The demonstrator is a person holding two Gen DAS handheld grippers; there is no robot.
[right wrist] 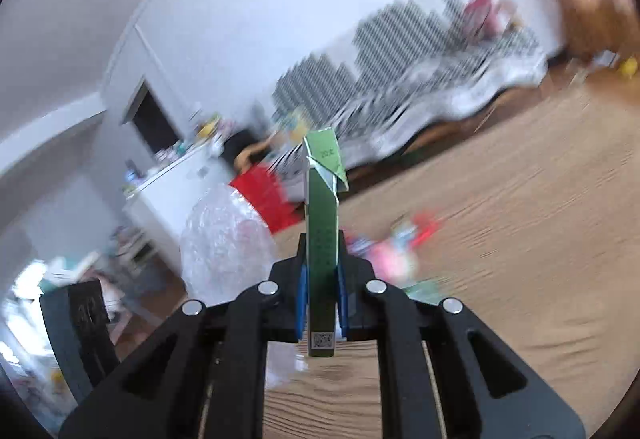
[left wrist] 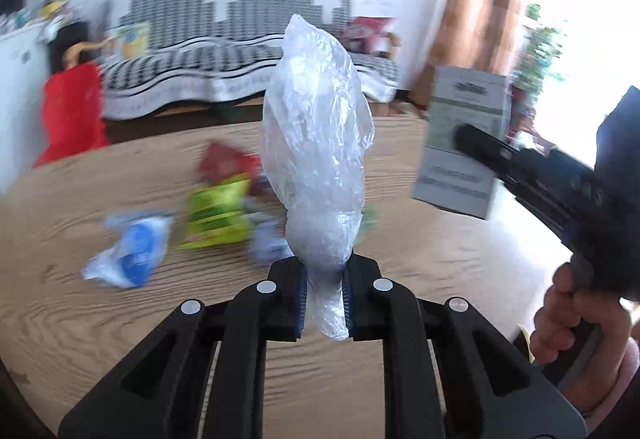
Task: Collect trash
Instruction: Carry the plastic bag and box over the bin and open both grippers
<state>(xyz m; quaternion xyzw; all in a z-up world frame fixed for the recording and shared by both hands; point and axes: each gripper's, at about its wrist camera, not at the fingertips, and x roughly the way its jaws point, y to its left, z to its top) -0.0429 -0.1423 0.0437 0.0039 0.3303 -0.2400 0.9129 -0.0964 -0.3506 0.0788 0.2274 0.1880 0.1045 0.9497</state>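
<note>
Left hand-held gripper (left wrist: 324, 299) around plastic bag (left wrist: 316, 143)

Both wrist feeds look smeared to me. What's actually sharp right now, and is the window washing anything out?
Left wrist view: the crumpled clear plastic bag and left gripper are sharp; the wrappers on the wooden table are motion-blurred, and the window glare blows out the upper right. Right wrist view: the flat green carton in the right gripper is sharp; the room is streaked.
</note>
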